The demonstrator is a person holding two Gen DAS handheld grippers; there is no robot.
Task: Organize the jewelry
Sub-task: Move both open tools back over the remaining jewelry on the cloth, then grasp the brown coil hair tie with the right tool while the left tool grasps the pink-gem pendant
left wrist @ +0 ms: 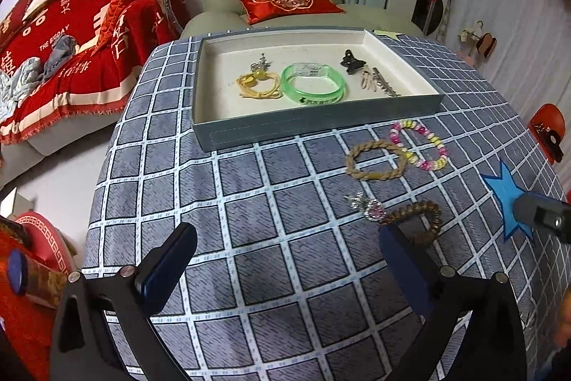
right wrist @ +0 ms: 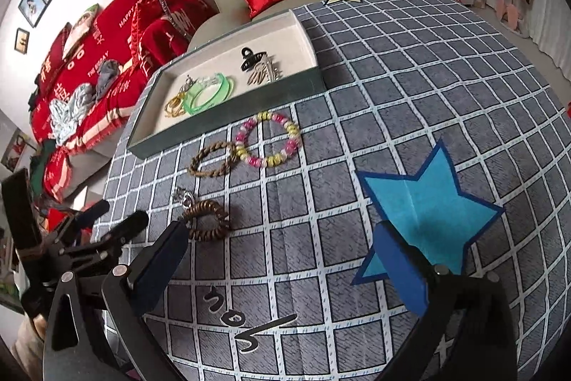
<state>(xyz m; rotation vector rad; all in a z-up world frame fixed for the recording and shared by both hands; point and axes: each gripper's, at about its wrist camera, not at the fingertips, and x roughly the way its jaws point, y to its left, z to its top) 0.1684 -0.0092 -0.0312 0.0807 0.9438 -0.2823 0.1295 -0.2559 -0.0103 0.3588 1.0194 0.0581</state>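
Red throw (left wrist: 71,34) on the sofa reads "HAPPY WEDDING" and "THE BIGDAY" plus big white Chinese characters; green bangle (left wrist: 313,84) carries dark print along its side, too small to read; black handwritten marks on the checked tablecloth (right wrist: 410,88) near the right gripper, not legible. Grey tray (left wrist: 314,122) sits at the far side of the table, holding the green bangle, a yellow cord hair tie (left wrist: 257,84), a black claw clip (left wrist: 351,61) and metal hair clips (left wrist: 378,81). Still outside on the cloth, just in front of the tray: pink-and-yellow bead bracelet (left wrist: 421,143) touching a twisted tan rope bracelet (left wrist: 376,160); nearer, a brown wooden bead bracelet (left wrist: 419,220) with a silver-pink charm (left wrist: 367,206) beside it. Left gripper (left wrist: 285,259) spread wide, empty, above bare cloth; the brown bracelet lies at its right finger's tip, contact unclear. Right gripper (right wrist: 282,256) spread wide, empty; brown bracelet (right wrist: 208,220) just off its left finger, blue paper star (right wrist: 428,202) under its right finger.
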